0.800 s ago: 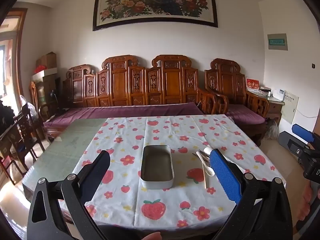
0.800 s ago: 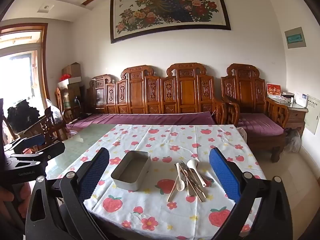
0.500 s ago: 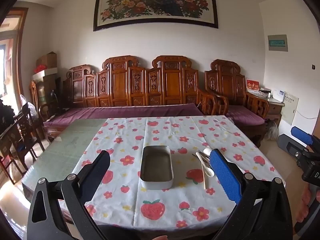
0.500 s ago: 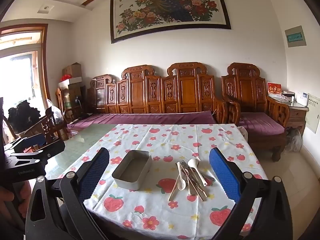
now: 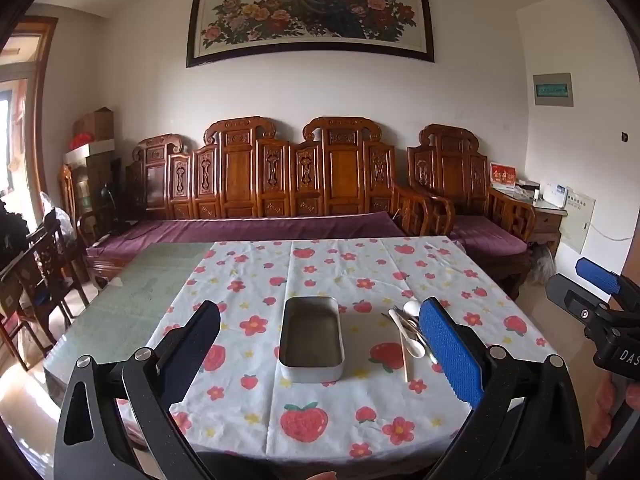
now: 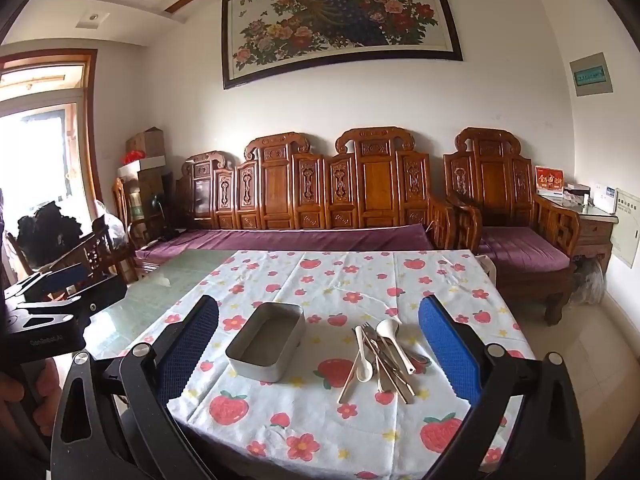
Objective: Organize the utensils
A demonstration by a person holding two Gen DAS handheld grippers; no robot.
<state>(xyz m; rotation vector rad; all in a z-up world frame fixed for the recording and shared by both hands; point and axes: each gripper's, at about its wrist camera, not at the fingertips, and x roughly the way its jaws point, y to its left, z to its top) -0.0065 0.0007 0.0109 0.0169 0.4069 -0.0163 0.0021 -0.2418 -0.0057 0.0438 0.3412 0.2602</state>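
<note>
Both tongs are shown spread wide and holding nothing: the left tongs (image 5: 318,354) are held above the near edge of the surface (image 5: 152,280), framing the metal tin (image 5: 312,338), and the right tongs (image 6: 318,350) are held likewise, framing the pile of utensils (image 6: 380,354). The utensils are seen heaped on the strawberry-print tablecloth (image 6: 360,280), just to the right of the tin and apart from it. Within the pile, a white soup spoon (image 6: 394,340), a smaller white spoon (image 6: 362,356), a fork (image 6: 370,332) and chopsticks (image 6: 348,380) are distinguished, crossed over one another. The tin is shown upright and open-topped. Beyond the surface, a carved wooden sofa (image 5: 280,184) with purple cushions is set against the wall, beneath a framed peacock painting (image 5: 312,12).
</note>
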